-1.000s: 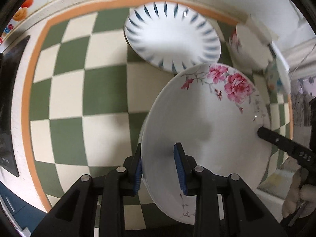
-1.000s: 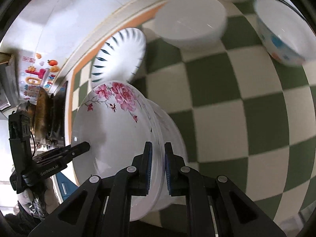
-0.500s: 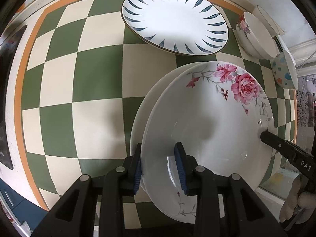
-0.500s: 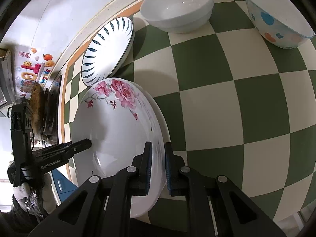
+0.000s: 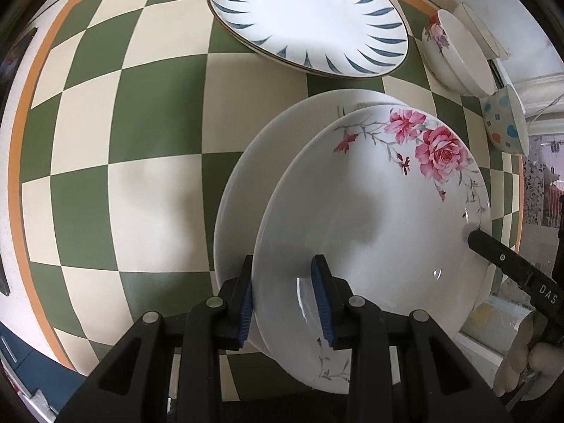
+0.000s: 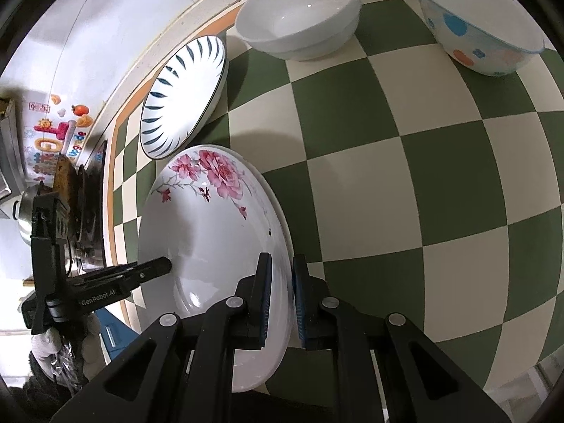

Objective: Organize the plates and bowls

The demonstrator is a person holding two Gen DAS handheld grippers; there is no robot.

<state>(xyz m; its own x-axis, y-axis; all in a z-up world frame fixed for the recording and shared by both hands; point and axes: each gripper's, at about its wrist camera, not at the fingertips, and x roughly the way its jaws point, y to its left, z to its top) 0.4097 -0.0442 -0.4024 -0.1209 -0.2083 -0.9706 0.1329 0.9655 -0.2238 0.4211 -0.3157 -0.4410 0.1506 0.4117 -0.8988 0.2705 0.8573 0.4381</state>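
both tools (image 5: pixel 283 296) gripping rose plate (image 5: pixel 373 218), over 2nd plate (image 5: pixel 243 190)

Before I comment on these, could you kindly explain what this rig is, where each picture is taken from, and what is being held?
No robot here: a person holds one handheld claw in each hand, each with a fisheye camera looking along its fingers. In the left view, the left claw grips the near rim of a rose plate; the right claw grips the opposite rim. Another white plate lies under it. On the checkered cloth are a blue-striped plate, a white bowl and a dotted bowl.
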